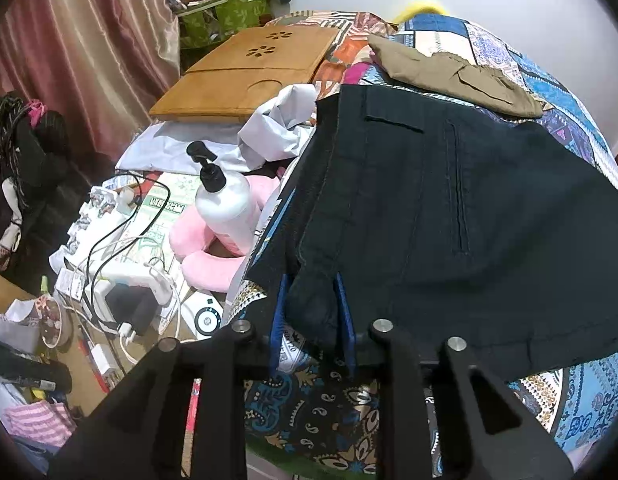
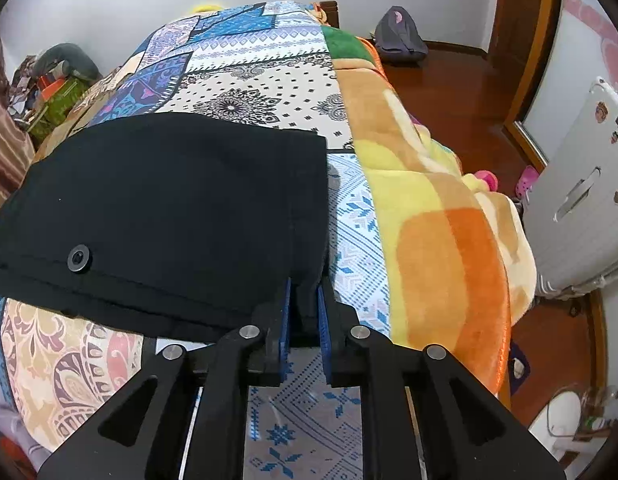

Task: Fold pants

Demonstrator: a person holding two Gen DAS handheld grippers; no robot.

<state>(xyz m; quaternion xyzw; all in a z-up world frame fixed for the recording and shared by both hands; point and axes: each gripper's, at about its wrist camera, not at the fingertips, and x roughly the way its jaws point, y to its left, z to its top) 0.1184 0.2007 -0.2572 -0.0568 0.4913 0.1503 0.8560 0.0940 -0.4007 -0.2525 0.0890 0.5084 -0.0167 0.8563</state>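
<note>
Dark navy pants (image 1: 449, 216) lie folded on the patterned bedspread (image 1: 581, 400). In the left wrist view my left gripper (image 1: 311, 304) is shut on the near left corner of the pants, cloth bunched between its blue pads (image 1: 277, 312). In the right wrist view the same pants (image 2: 169, 208) look black, with a round button (image 2: 79, 258) near the waistband. My right gripper (image 2: 303, 300) is shut on their near right corner, beside the hem edge.
Folded khaki pants (image 1: 453, 74) lie further back on the bed. A wooden lap tray (image 1: 245, 72), a white pump bottle (image 1: 225, 200), a pink pillow (image 1: 205, 248) and cables crowd the left. An orange-yellow blanket (image 2: 441, 216) and a white suitcase (image 2: 585, 184) are at right.
</note>
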